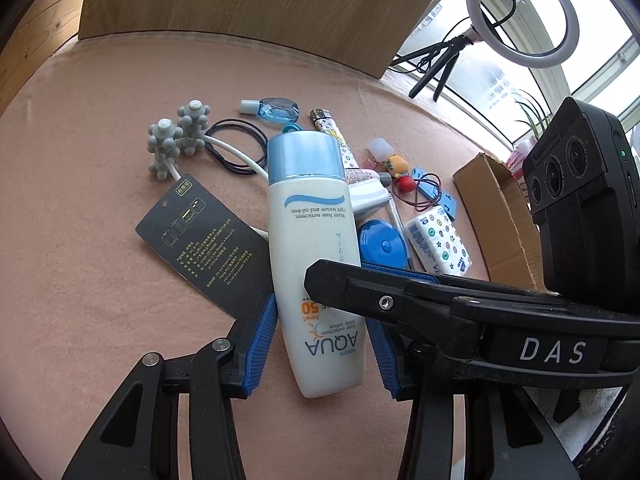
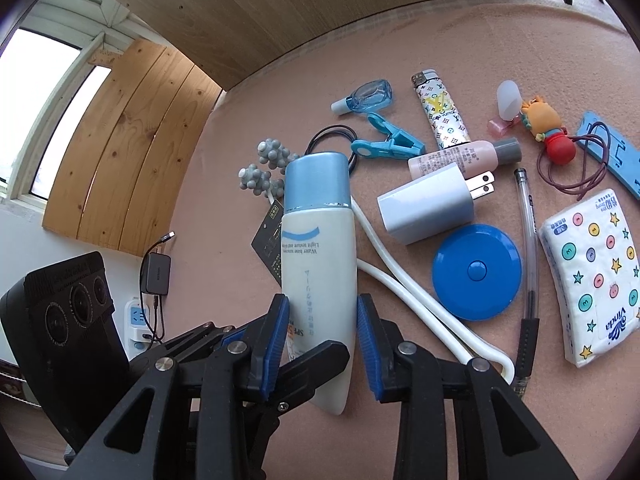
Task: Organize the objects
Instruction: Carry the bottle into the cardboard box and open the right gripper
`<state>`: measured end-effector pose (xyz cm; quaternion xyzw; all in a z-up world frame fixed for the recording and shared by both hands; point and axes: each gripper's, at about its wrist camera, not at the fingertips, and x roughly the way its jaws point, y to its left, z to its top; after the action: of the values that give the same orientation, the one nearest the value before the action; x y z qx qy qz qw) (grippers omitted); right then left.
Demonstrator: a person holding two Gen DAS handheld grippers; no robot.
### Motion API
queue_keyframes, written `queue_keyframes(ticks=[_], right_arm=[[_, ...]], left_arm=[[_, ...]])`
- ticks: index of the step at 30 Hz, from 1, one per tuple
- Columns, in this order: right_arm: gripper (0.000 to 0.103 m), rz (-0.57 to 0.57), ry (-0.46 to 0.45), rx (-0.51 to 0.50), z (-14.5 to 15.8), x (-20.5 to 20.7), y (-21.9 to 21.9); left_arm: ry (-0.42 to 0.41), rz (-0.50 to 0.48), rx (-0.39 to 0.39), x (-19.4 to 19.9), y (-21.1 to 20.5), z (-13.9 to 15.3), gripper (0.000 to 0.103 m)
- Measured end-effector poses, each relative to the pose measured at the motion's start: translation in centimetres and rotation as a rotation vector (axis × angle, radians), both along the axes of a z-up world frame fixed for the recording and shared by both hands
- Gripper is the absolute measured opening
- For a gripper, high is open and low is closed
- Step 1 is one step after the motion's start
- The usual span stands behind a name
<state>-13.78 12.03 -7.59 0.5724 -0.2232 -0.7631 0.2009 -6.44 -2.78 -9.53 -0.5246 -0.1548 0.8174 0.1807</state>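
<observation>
A pink felt-covered tabletop (image 1: 100,208) sits by bright windows; an open brown cardboard box (image 1: 500,216) stands at its edge, contents unseen. The left gripper (image 1: 324,344) and right gripper (image 2: 323,344) both clamp the white, blue-capped sunscreen bottle (image 2: 318,248).

A pinkish-brown tabletop (image 2: 500,40) carries a blue round case (image 2: 478,272), white plug adapter (image 2: 432,208), clear pen (image 2: 528,248), tissue pack (image 2: 592,276), patterned lighter (image 2: 438,112), blue clothespin (image 2: 386,142), small blue bottle (image 2: 366,98) and cardboard box (image 1: 500,216).

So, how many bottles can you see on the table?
3. The big sunscreen bottle stands between both grippers, the small blue bottle lies at the far side, and the pink bottle lies beside the white charger. Others may be hidden.
</observation>
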Motion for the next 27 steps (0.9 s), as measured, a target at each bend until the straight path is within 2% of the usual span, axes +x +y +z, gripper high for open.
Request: queue_keyframes(ticks=[4,10,19,27], right_arm=[[0.031,-0.015,0.025,-0.002,1.2,0.8,1.3],[0.031,-0.081,0.061,-0.019,3.2,2.7,5.5],[0.031,-0.225,0.105,-0.001,5.6,6.9,13.7],[0.031,-0.346,0.120,0.009,6.3,11.2,20.9]], left_arm=[[0.028,-0.013,0.002,0.1,1.8,1.4,0.049],[0.084,-0.072,0.005,0.0,6.9,3.7,0.049],[0.139,-0.195,0.028,-0.1,16.9,6.1,0.049],[0.155,-0.302,0.047,0.6,25.2,7.1,0.049]])
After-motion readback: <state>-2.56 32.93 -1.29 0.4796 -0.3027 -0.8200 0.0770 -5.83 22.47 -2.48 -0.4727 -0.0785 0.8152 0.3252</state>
